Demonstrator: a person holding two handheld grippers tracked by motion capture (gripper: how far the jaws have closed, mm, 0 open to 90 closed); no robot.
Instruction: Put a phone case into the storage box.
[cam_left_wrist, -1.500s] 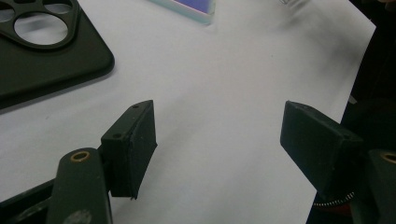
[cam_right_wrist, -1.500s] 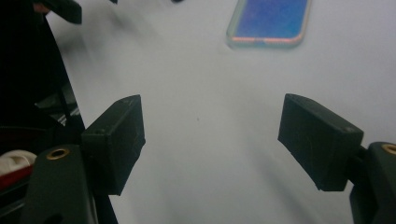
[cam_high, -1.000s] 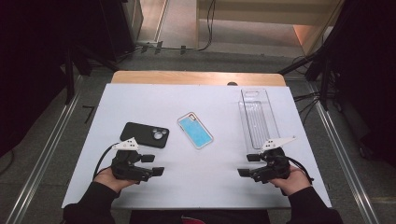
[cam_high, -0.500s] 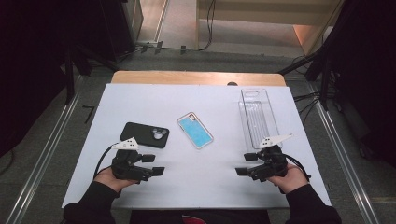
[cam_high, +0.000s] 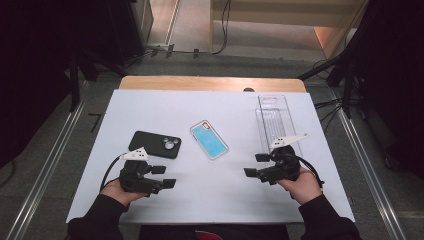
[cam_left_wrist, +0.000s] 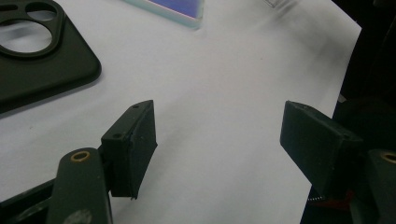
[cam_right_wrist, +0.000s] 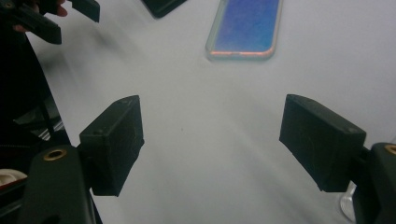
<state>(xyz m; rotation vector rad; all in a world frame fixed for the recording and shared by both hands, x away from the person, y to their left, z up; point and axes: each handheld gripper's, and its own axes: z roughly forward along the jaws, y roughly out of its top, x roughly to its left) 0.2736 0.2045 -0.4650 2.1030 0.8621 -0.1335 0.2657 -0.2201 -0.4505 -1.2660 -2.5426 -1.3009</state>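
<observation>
Both sets of jaws wide, empty | blue phone (cam_high: 209, 139) at table centre, your right gripper (cam_high: 258, 165) at its 4 o'clock | black case (cam_high: 155, 144) at 12 of left gripper (cam_high: 162, 176) | approach low, square to phone's long edges

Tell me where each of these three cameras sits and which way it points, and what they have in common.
High view: above the person's side, facing forward and down on the white table; both hands, left gripper, right gripper.
Left gripper view: rides that gripper, facing the black phone case; open jaws show.
Right gripper view: rides that gripper, facing the clear-rimmed blue phone; open jaws show.
Shared: all three catch the phone and case.
</observation>
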